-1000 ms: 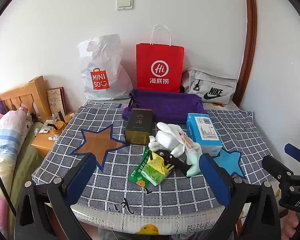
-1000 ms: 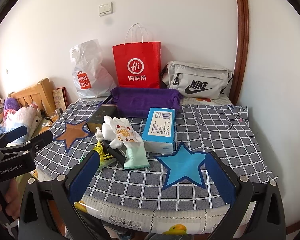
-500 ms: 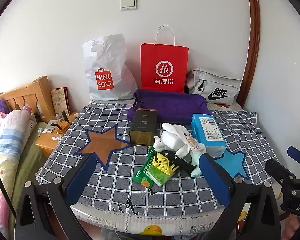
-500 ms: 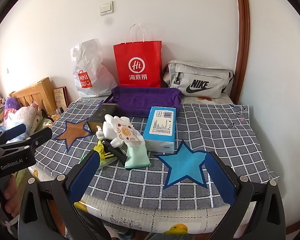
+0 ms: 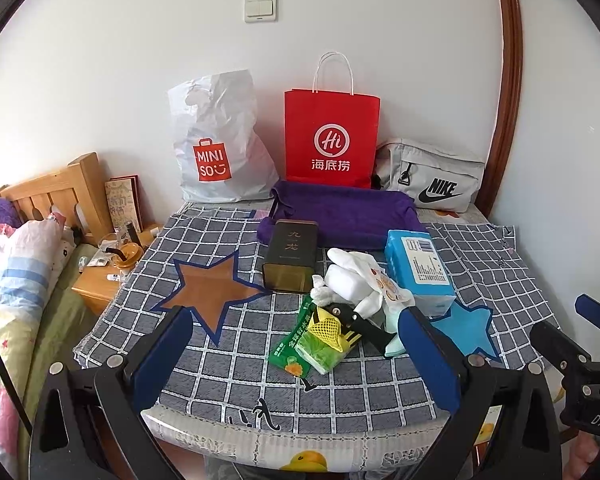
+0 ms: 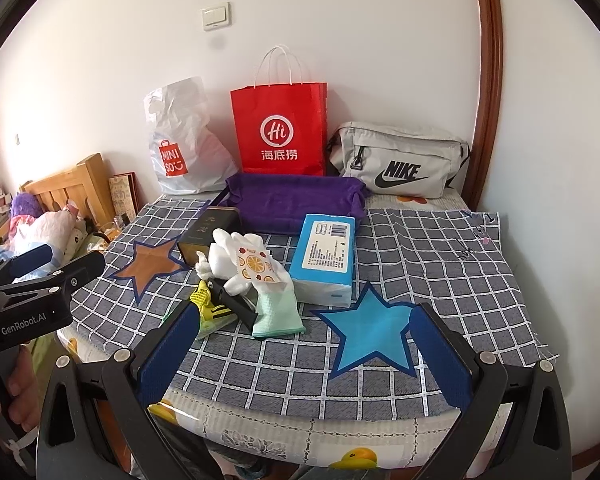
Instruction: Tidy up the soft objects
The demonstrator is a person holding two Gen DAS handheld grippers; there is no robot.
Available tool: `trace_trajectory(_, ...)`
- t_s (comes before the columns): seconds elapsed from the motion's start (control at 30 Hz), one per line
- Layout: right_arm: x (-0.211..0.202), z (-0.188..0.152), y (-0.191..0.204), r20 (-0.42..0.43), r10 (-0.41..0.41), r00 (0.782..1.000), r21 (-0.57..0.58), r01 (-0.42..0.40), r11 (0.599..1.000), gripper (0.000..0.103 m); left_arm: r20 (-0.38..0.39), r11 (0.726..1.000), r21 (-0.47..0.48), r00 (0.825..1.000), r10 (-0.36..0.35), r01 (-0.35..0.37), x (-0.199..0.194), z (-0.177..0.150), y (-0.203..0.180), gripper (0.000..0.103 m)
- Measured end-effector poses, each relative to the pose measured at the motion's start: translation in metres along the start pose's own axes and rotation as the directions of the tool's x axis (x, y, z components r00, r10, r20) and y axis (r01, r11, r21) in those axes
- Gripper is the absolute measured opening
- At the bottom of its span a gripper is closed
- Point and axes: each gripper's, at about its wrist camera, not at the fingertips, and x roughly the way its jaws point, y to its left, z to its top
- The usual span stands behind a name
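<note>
Leaning against wall: MINISO bag (image 5: 216,148), red "Hi" paper bag (image 5: 331,136), NIKE pouch (image 6: 400,160). Left gripper (image 5: 296,360), right gripper (image 6: 304,350) gape, nothing held.

The white glove (image 5: 354,280) and black-handled tool (image 5: 360,322) partly hide the green packet (image 5: 290,354).

The cloth (image 6: 420,264) is grey with white squares, a brown star (image 5: 212,292) and a blue star (image 6: 372,332). The towel (image 6: 292,200) is purple. The paper bag (image 6: 280,132) is red. The glove (image 6: 260,268) is white with orange fruit pictures.
</note>
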Motion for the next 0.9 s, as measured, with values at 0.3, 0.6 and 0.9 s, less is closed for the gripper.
trace_trajectory(0.3,0.0,0.0,0.0,0.0,0.002,1.0,0.002,-0.002,1.0,0.103,-0.002,1.0,0.001,1.0,0.006,-0.006,0.0,0.001,0.003,0.103)
trace_trajectory(0.6,0.005,0.0,-0.003,-0.007,0.004,1.0,0.002,-0.004,1.0,0.103,-0.006,1.0,0.003,1.0,0.01,-0.01,0.003,0.004,0.003,0.103)
trace_trajectory(0.9,0.014,-0.002,-0.007,-0.007,0.022,1.0,0.011,-0.022,1.0,0.103,-0.025,1.0,0.016,1.0,0.018,-0.018,0.015,0.003,-0.006,0.103)
